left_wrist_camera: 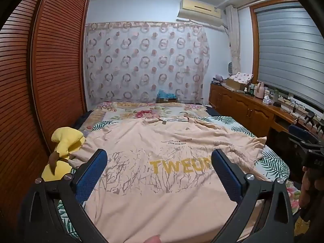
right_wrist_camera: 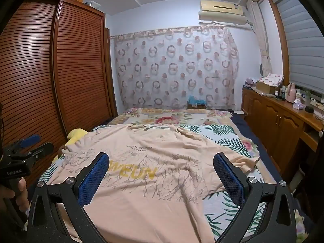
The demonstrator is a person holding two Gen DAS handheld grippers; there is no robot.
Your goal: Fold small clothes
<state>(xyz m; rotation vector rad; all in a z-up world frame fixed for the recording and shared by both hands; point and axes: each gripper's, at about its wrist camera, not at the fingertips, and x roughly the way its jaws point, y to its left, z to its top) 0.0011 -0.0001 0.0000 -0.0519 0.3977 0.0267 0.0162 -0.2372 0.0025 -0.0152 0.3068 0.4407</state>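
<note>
Peach cotton T-shirt [left_wrist_camera: 162, 162], printed side up, lies spread and wrinkled across the bed [left_wrist_camera: 273, 162], no fold yet made. Left wrist view: left claw [left_wrist_camera: 159, 162] spread wide above the shirt's near hem, pinching nothing; a yellow plush toy [left_wrist_camera: 64, 141] beside its left sleeve. Right wrist view: right claw [right_wrist_camera: 160, 166] likewise spread over the shirt [right_wrist_camera: 158, 192], empty; all folding remains
</note>
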